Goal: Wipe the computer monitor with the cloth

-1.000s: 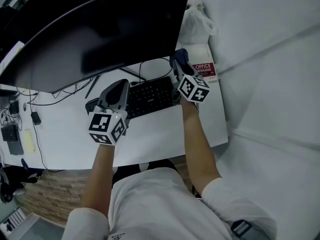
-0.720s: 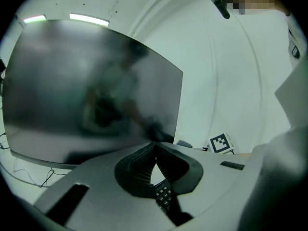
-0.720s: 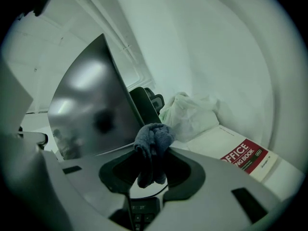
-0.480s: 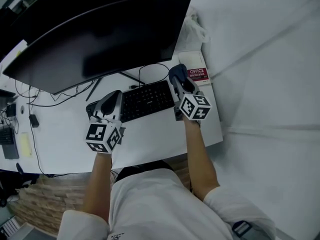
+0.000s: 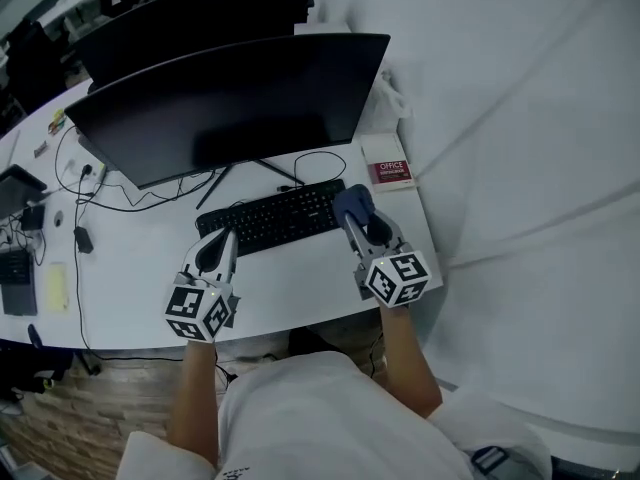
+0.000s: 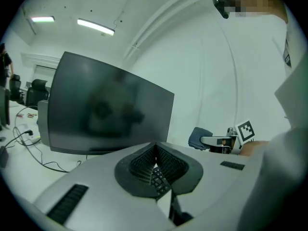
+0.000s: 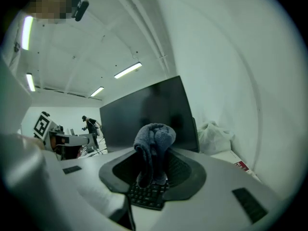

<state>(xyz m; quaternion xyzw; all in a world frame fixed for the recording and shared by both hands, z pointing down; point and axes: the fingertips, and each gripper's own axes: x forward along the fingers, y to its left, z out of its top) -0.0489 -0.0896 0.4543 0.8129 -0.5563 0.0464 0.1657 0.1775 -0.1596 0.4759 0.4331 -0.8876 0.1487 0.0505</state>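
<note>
Left tongs (image 5: 224,238): clenched on nothing, hovering over the table (image 5: 120,268) at the near left end of the keyboard (image 5: 275,218). Keep them clear of the screen; they have no part in the wipe.

Monitor (image 5: 230,108): dark, upright, behind the keyboard and apart from both tongs.

Right tongs (image 5: 360,220): gripping the blue cloth (image 5: 352,204), which stands bunched above the tips over the right end of the keyboard.

Procedure, as judged: raise the right tongs, present the bunched cloth flat to the screen, and make overlapping strokes under light pressure. Only cloth should touch the panel, never the tips.

Change from one second ago: both tongs have drawn back from the monitor toward the near table edge. The cloth has left the red booklet (image 5: 390,172).
</note>
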